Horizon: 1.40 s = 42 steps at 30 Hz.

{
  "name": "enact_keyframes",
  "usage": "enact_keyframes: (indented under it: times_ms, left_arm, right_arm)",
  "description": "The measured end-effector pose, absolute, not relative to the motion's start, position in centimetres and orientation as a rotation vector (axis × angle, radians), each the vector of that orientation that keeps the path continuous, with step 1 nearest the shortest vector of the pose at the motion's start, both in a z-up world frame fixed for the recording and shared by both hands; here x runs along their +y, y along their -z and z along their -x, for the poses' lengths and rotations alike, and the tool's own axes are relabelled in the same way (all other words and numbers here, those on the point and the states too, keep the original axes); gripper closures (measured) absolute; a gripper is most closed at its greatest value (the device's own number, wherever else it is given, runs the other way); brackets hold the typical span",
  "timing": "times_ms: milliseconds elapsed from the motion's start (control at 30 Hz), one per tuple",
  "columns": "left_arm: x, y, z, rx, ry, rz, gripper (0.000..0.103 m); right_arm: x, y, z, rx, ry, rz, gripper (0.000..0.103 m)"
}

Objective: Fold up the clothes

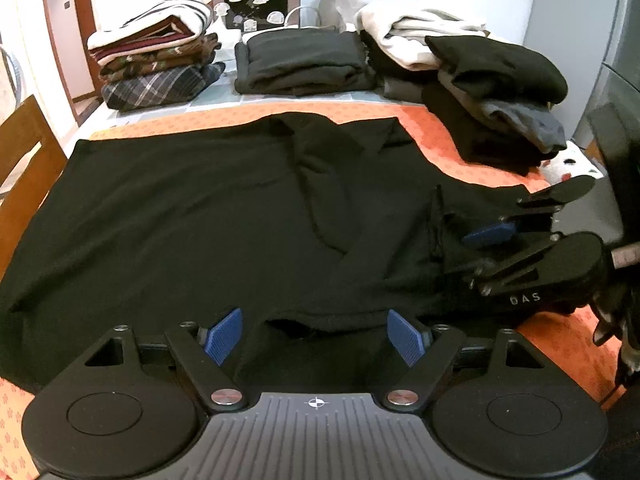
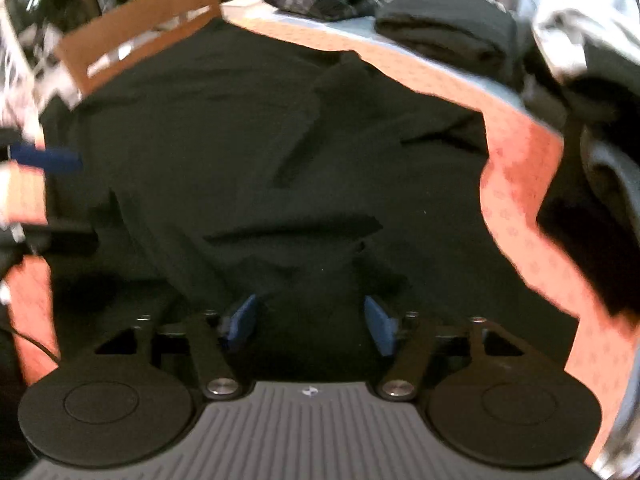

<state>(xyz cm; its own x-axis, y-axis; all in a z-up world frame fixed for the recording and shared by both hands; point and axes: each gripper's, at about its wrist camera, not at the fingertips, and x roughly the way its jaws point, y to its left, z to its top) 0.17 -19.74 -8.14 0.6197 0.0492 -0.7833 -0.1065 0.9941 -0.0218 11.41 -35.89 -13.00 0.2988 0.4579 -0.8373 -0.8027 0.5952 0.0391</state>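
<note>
A large black garment [image 1: 192, 208] lies spread over the orange tablecloth [image 1: 436, 128], with creases and a folded part toward its right side. My left gripper [image 1: 316, 336] is low over the near hem, and its blue pads [image 1: 224, 336] stand wide apart and press on nothing. My right gripper [image 1: 486, 240] hovers at the garment's right edge. The blurred right wrist view shows that gripper [image 2: 311, 322] open over the black cloth [image 2: 248, 152], with nothing pinched. My left gripper's blue pad [image 2: 44, 160] shows at the left edge there.
At the back of the table are a striped and plaid folded stack [image 1: 156, 64], a folded black pile [image 1: 304, 64] and a white, black and grey heap [image 1: 492, 80]. A wooden chair [image 1: 24, 168] stands at the left.
</note>
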Motion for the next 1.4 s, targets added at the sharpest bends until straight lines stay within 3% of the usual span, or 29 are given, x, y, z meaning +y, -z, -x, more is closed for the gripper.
enact_keyframes:
  times_ms: [33,67,167,467,700,900,1033,1400]
  left_arm:
    - [-19.7,8.2,-0.2,0.9,-0.094,0.073,0.022]
    - [-19.7,8.3,-0.2,0.901,-0.095,0.075,0.022]
    - [-19.7,8.3,-0.3,0.899,-0.093,0.071,0.022]
    - [-19.9,8.6,-0.9,0.906,-0.056,0.049,0.022]
    - [-20.8,8.9,-1.5,0.913,0.002,0.007,0.022]
    - [-21.5,8.7,-1.7,0.895,0.037,-0.024,0.022]
    - [-21.4,8.7,-1.5,0.891,0.027,-0.01,0.022]
    - [-20.0,8.2,0.8,0.845,-0.05,0.074,0.022]
  right_arm:
    - [-36.2,12.7,-11.4,0.925,-0.863,0.42,0.081]
    - [-36.4,12.5,-11.4,0.914,-0.855,0.411,0.088]
    - [-38.3,11.1,-11.3,0.881,-0.828,0.352,0.091]
    - [-50.4,7.8,-9.8,0.891,-0.655,0.071,0.091]
    - [-59.1,11.3,-7.2,1.034,-0.41,-0.135,0.089]
    - [-60.8,11.8,-6.1,1.043,-0.328,-0.135,0.087]
    - [-60.7,10.8,-7.4,0.998,-0.355,-0.143,0.063]
    - [-60.9,13.5,-14.5,1.061,-0.36,-0.26,0.059]
